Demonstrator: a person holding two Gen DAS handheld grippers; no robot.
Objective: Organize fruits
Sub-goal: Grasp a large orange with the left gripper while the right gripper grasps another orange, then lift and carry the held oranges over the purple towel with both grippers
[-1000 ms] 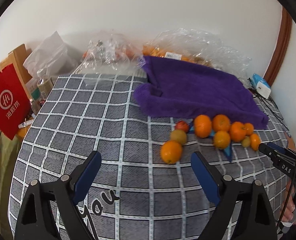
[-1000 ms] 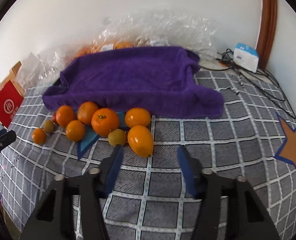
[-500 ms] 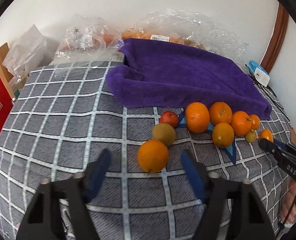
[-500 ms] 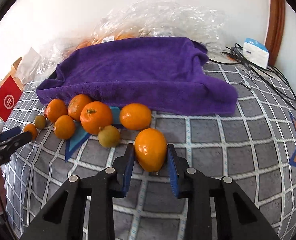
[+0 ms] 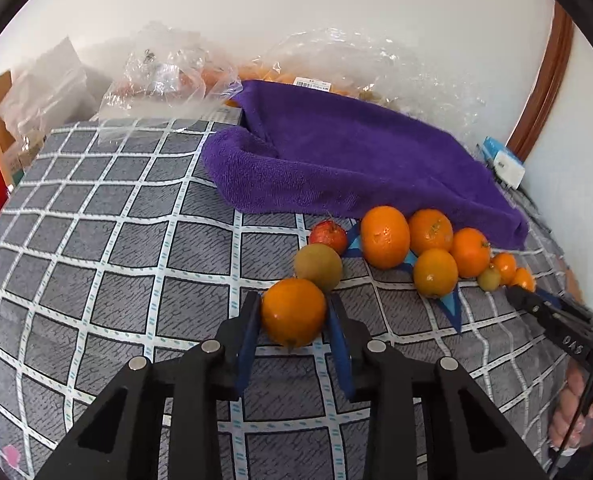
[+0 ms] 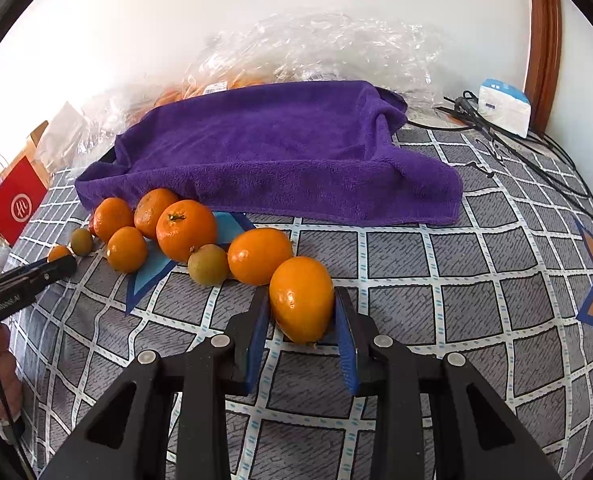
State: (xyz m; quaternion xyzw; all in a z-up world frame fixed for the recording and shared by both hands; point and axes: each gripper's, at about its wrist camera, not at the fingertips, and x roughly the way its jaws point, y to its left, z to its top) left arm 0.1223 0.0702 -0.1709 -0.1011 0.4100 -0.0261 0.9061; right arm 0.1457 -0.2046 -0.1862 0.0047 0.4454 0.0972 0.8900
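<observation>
Landmark: a purple towel (image 5: pixel 348 160) is draped across the far part of the checked cloth (image 5: pixel 96 248).
Fruit row: oranges and smaller fruit are strung along the near edge of the towel, on the cloth.
Left gripper (image 5: pixel 294 316): its jaws are closing, and an orange (image 5: pixel 293 311) is pinched between the blue pads at the left end of the row, in front of the towel's left corner.
Neighbours, left view: a green-brown fruit (image 5: pixel 318 267) is seen just behind that orange, touching it, and a small red fruit (image 5: pixel 328 236) lies between it and the towel.
Right gripper (image 6: pixel 301 312): an oval orange (image 6: pixel 301 298) is clamped between its pads at the right end of the row, in front of the towel's middle.
Neighbours, right view: a round orange (image 6: pixel 259 255) is pressed against the oval orange on its towel side; a small greenish fruit (image 6: pixel 207 264) sits just left of that.
Contact with cloth: whether either gripped fruit is lifted off the cloth cannot be told.
Behind the towel: crumpled clear bags (image 6: pixel 316 52) are piled against the wall.
Right of the towel: black cables (image 6: pixel 516 148) and a white box (image 6: pixel 504 106) are seen.
Left of the towel: a red bag (image 6: pixel 16 200) is seen past the cloth's edge.
</observation>
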